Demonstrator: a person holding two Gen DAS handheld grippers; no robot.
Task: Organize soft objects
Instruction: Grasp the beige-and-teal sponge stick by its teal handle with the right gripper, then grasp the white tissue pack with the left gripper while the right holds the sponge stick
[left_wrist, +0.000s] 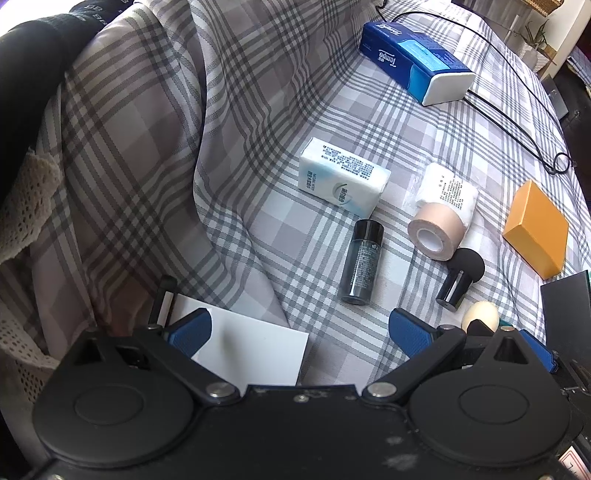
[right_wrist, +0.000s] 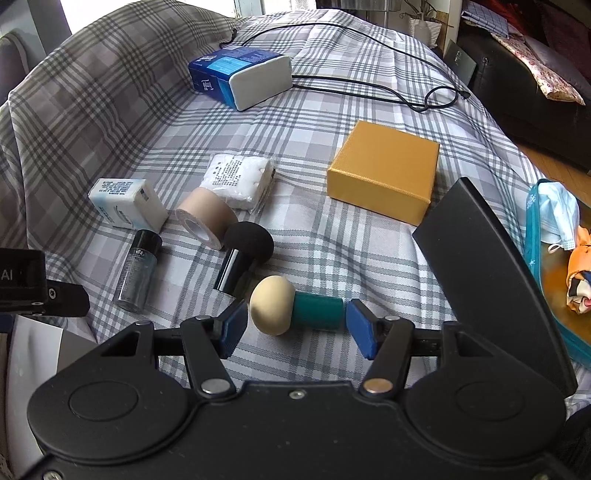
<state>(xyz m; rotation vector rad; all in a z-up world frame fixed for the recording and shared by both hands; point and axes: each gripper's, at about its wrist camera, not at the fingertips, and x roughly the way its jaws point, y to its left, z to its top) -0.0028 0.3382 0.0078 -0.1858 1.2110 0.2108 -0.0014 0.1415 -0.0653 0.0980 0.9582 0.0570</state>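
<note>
A makeup puff (right_wrist: 273, 304) with a cream head and a teal handle lies on the plaid sheet between the blue pads of my right gripper (right_wrist: 295, 325). The jaws stand a little apart from it on both sides, with a thin gap at each pad. In the left wrist view only its cream head (left_wrist: 480, 315) shows. My left gripper (left_wrist: 299, 328) is wide open over the sheet with nothing between its fingers. Close by lie a black puff (right_wrist: 245, 247), a beige tape roll (right_wrist: 203, 216), a white cotton pack (right_wrist: 240, 177) and a small tissue pack (right_wrist: 127, 203).
A dark bottle (right_wrist: 138, 269) lies left of the black puff. A yellow box (right_wrist: 384, 173), a blue tissue pack (right_wrist: 240, 75) and a black cable (right_wrist: 369, 92) sit farther back. A black panel (right_wrist: 480, 258) and a blue pouch (right_wrist: 554, 218) are at right. A white card (left_wrist: 258, 347) lies under my left fingers.
</note>
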